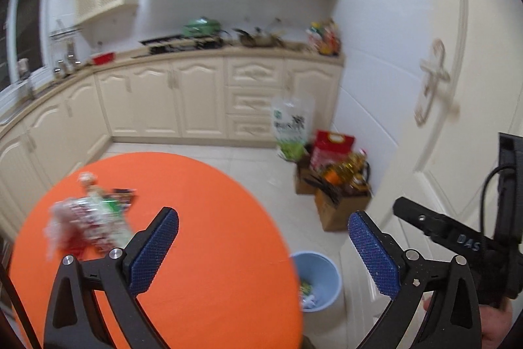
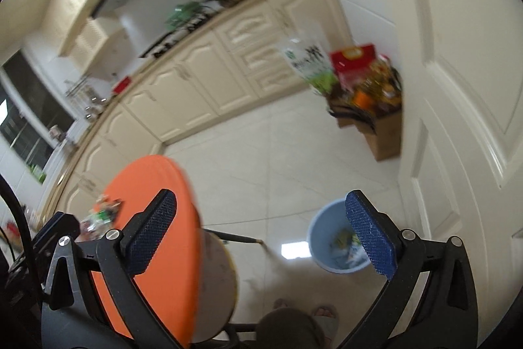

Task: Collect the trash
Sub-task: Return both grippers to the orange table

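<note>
A pile of crumpled wrappers (image 1: 88, 218) lies on the left part of a round orange table (image 1: 202, 218). My left gripper (image 1: 261, 234) is open and empty, held above the table's right edge, right of the wrappers. A light blue bin (image 1: 322, 270) with some trash inside stands on the floor right of the table. My right gripper (image 2: 260, 218) is open and empty, tilted, held above the floor between the table (image 2: 170, 185) and the bin (image 2: 327, 237). The wrappers (image 2: 101, 215) show blurred at the left. The right gripper's body (image 1: 457, 237) shows in the left wrist view.
Cream kitchen cabinets (image 1: 196, 97) run along the back and left. Cardboard boxes with bottles and bags (image 1: 336, 179) stand by the wall. A white door (image 1: 457, 87) is at the right. The person's feet (image 2: 304, 316) are on the tiled floor.
</note>
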The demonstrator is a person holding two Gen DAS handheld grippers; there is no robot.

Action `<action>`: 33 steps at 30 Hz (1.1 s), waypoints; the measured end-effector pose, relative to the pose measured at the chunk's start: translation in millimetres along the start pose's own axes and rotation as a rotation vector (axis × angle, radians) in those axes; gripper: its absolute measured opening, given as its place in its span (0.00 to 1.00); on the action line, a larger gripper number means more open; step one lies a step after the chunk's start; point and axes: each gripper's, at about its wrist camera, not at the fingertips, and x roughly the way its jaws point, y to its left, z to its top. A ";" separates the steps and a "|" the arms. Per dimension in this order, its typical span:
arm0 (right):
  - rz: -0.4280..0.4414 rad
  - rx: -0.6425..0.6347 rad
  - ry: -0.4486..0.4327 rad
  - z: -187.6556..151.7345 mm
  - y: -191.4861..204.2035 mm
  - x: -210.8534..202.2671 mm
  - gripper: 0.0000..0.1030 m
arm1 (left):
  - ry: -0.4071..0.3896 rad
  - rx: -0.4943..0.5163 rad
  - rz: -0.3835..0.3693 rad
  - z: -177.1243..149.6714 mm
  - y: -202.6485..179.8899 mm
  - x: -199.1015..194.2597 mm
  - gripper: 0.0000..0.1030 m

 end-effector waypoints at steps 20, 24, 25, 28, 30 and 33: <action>0.129 -0.371 -0.031 -82.5 233.0 -44.9 1.00 | -0.169 -0.175 0.252 -121.8 58.5 -205.7 0.99; 0.134 -0.419 -0.035 -94.9 253.5 -50.1 1.00 | -0.184 -0.198 0.289 -138.9 54.2 -232.3 0.99; 0.130 -0.433 -0.041 -97.2 258.6 -52.1 1.00 | -0.185 -0.201 0.292 -140.9 55.7 -240.1 0.99; 0.128 -0.465 -0.051 -103.2 271.3 -59.2 1.00 | -0.193 -0.214 0.314 -147.2 47.1 -252.1 0.99; 0.128 -0.486 -0.060 -107.5 279.8 -63.2 1.00 | -0.196 -0.226 0.323 -150.2 43.9 -255.0 0.99; 0.129 -0.515 -0.065 -113.3 291.8 -66.7 1.00 | -0.215 -0.247 0.340 -156.9 39.5 -265.1 0.99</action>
